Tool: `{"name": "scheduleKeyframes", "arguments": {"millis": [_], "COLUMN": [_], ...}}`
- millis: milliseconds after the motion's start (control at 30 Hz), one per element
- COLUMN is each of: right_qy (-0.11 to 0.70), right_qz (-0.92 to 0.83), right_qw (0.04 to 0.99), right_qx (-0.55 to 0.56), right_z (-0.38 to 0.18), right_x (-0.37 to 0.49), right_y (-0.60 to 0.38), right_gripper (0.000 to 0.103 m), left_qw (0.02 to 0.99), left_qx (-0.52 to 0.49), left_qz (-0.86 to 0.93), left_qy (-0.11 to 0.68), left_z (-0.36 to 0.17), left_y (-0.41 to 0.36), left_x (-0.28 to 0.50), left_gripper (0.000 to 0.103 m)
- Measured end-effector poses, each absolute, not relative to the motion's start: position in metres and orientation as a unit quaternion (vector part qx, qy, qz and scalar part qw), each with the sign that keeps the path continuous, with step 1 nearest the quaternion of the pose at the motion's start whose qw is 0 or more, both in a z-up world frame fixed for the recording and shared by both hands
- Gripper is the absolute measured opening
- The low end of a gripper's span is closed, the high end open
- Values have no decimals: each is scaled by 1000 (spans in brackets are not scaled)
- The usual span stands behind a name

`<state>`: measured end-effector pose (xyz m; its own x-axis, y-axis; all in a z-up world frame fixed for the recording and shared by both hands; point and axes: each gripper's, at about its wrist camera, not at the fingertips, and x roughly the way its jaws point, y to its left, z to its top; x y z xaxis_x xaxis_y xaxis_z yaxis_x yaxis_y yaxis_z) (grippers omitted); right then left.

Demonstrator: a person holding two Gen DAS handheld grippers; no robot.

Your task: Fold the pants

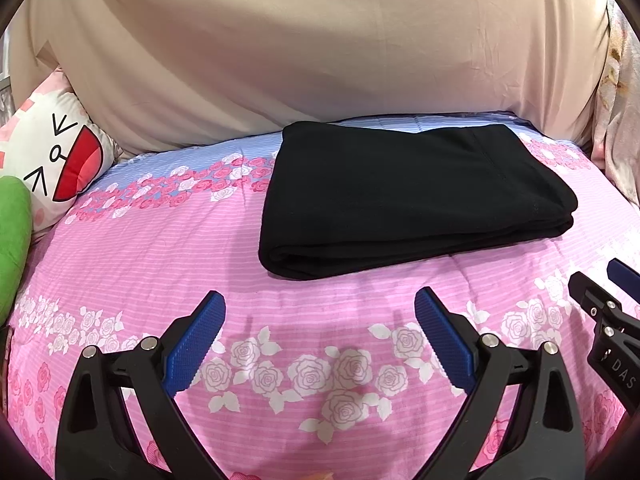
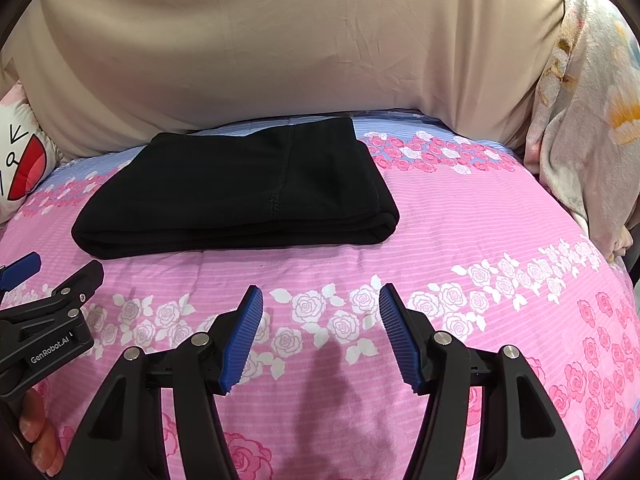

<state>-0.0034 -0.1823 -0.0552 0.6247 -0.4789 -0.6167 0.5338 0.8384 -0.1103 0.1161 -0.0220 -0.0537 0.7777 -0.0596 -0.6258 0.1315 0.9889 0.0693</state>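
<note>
The black pants (image 1: 408, 196) lie folded into a thick rectangle on the pink floral bedspread (image 1: 320, 320); they also show in the right wrist view (image 2: 240, 192). My left gripper (image 1: 320, 300) is open and empty, held over the bedspread on the near side of the pants. My right gripper (image 2: 320, 294) is open and empty, also short of the pants, to their right. Each gripper shows at the edge of the other's view: the right one (image 1: 600, 300) and the left one (image 2: 52, 276).
A beige sheet (image 1: 320, 48) rises behind the bed. A cartoon-face pillow (image 1: 56, 160) and a green cushion (image 1: 12, 240) sit at the left. A floral blanket (image 2: 588, 120) is bunched at the right.
</note>
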Motion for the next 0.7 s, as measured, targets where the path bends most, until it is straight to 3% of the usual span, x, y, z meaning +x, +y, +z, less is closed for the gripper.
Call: {"name": "scheduleKeyframes", "arguments": {"millis": [700], "right_qy": [333], "right_qz": [-281], "right_qw": [899], "right_qx": [42], "right_z": [-57], "right_x": [-4], "right_y": [-181], "right_gripper": [59], "left_qw": [931], "left_qx": [40], "left_qz": [-64], "left_qy": [357], "left_z": [-62], "left_y": [-20], "left_x": [126], "left_gripper": [98]}}
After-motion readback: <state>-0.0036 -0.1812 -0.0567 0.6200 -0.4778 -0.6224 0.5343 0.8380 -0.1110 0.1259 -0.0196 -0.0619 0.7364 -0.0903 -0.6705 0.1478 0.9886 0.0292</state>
